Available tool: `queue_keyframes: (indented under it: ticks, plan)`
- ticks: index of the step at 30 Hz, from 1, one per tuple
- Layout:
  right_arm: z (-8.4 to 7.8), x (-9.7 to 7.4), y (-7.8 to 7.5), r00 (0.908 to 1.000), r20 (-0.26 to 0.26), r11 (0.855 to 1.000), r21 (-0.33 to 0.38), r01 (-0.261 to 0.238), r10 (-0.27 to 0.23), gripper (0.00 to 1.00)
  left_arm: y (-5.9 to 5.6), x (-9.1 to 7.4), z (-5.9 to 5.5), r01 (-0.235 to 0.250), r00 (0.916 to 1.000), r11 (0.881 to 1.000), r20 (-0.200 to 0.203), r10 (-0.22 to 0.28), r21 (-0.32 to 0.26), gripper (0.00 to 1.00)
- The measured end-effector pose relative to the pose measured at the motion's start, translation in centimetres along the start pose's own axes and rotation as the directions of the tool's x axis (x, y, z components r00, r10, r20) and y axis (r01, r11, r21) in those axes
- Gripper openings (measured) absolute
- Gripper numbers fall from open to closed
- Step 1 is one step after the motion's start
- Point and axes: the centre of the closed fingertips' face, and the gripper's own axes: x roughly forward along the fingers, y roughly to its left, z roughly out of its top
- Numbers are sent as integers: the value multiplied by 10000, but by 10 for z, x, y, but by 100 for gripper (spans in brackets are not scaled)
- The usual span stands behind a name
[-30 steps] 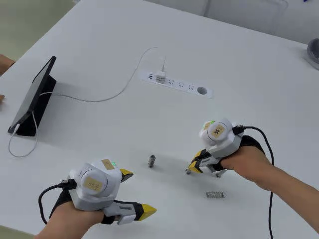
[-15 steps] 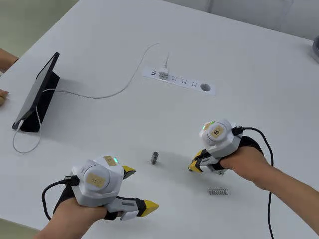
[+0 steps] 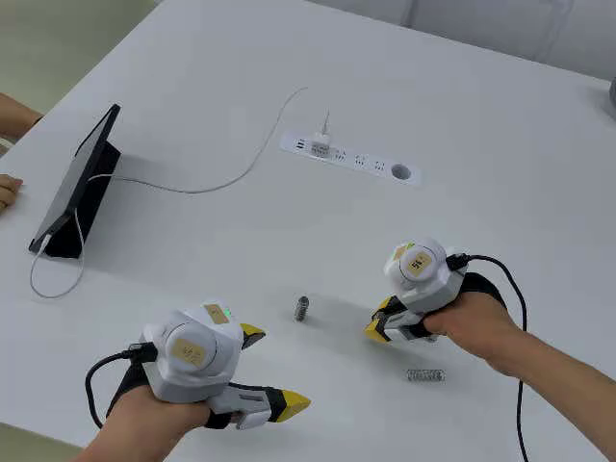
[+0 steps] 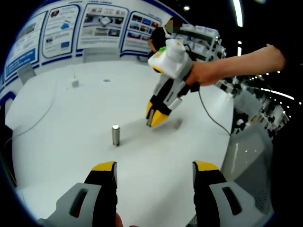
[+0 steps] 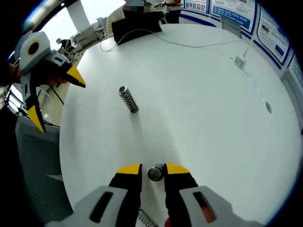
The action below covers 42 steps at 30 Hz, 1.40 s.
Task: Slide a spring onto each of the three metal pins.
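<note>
An upright metal pin with a spring on it (image 3: 301, 308) stands on the white table (image 3: 192, 96), between the two grippers. It is also in the left gripper view (image 4: 115, 135) and the right gripper view (image 5: 128, 99). My right gripper (image 3: 378, 327) is shut on a second metal pin (image 5: 155, 173), held upright at the table surface. A loose spring (image 3: 424, 374) lies flat just right of that gripper. My left gripper (image 3: 271, 369) is open near the front edge with nothing between its fingers (image 4: 104, 166), and it points toward the sprung pin.
A white power strip (image 3: 346, 159) with a plugged charger lies at the back. Its cable runs left to a black tablet (image 3: 77, 183) propped on a stand. Another person's hand (image 3: 8, 188) rests at the far left edge.
The head camera has shifted slightly. Both grippers, the sprung pin and the loose spring keep about the same places.
</note>
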Motion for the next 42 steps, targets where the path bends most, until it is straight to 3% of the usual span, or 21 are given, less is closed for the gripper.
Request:
queue_keyframes:
  ticks: [20,33,42]
  plan:
    - [-12,-27,16,9962,532,9976,-56,690,-686,49,-12,-3,1,102,9999,9998,-120,-100,165,66]
    - [-23,-40,40,9874,1057,9927,398,1141,-1177,55,-22,-3,1,150,9997,9996,-188,-145,229,67]
    - [-28,-47,46,9770,1501,9869,785,1412,-1517,60,-30,-2,2,330,9989,9984,-349,-314,456,67]
